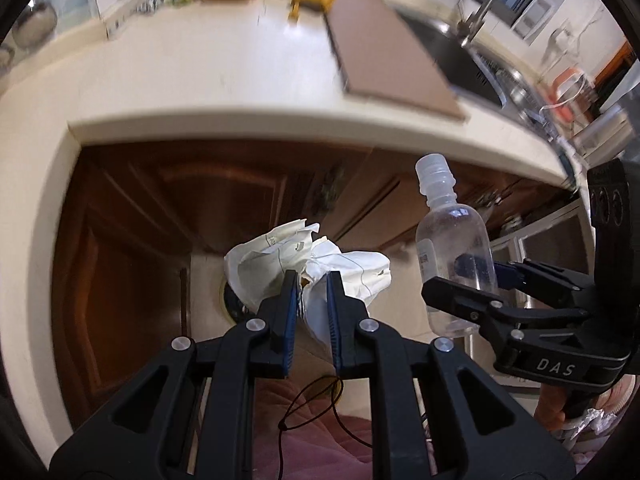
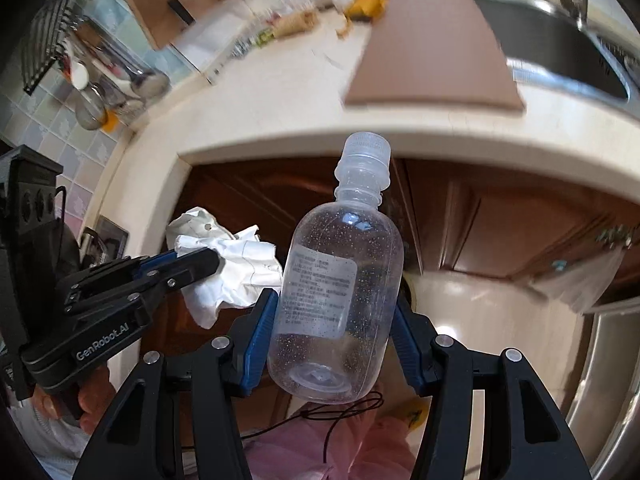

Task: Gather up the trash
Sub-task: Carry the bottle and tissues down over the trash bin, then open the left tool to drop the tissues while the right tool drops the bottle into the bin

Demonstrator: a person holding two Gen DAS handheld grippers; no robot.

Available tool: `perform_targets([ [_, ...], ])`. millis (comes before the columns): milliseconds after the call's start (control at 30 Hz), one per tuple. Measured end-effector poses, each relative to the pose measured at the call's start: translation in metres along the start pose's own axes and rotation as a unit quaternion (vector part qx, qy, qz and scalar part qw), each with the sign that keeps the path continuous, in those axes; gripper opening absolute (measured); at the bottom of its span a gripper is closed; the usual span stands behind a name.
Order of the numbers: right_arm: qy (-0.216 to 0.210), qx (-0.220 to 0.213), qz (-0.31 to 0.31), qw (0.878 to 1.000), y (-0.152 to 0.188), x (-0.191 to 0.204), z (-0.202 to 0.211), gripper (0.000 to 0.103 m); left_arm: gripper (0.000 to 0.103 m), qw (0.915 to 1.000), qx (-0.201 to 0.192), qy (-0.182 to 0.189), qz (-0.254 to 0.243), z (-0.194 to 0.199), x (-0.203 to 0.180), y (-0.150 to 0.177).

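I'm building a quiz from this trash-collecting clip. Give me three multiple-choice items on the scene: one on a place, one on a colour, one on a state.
1. Where is the brown board?
A. on the counter beside the sink
B. on the floor
C. inside a cabinet

2. What colour are the finger pads of the left gripper?
A. red
B. blue
C. green

3. What is the state of the plastic bottle?
A. lying on the counter
B. uncapped
C. capped and clamped in the right gripper

Answers:
1 A: it lies flat by the sink.
2 B: blue strips pinch the crumpled paper.
3 C: the cap is on and both fingers grip it.
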State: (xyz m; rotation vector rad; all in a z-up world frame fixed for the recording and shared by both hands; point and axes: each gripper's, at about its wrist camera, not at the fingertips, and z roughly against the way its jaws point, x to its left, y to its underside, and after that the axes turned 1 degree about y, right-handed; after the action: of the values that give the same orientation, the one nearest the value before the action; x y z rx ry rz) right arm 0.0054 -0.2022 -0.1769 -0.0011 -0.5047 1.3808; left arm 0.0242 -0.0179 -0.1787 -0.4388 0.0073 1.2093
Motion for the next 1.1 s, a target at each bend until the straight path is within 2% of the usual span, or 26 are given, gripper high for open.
perform_targets([
  [300,-0.006,0.038,-0.031,0.999,0.037,-0.05,-0.098,0.054,0.011,0.998,0.05,-0.032,0.021,-0.105,0.029,0.032],
  [633,-0.001,0.08,-0.057,0.995,0.071,-0.096,-0.257,0.054,0.011,0.9917,0.11,-0.06,0.026,-0.247,0.076,0.07],
  [800,0.017,0.1,-0.044,0.994,0.08,-0.1,-0.328,0.056,0.012,0.9889,0.133,-0.062,0.021,-0.301,0.1,0.073],
  [967,0.032,0.115,-0.032,0.992,0.082,-0.094,-0.38,0.058,0.012,0.9856,0.154,-0.067,0.017,-0.333,0.117,0.072],
  [1067,0.043,0.122,-0.022,0.991,0.083,-0.09,-0.4,0.059,0.027,0.9839,0.166,-0.066,0.015,-0.34,0.121,0.07],
  [1100,0.046,0.124,-0.019,0.991,0.082,-0.088,-0.407,0.059,0.036,0.9834,0.169,-0.066,0.015,-0.341,0.123,0.07],
])
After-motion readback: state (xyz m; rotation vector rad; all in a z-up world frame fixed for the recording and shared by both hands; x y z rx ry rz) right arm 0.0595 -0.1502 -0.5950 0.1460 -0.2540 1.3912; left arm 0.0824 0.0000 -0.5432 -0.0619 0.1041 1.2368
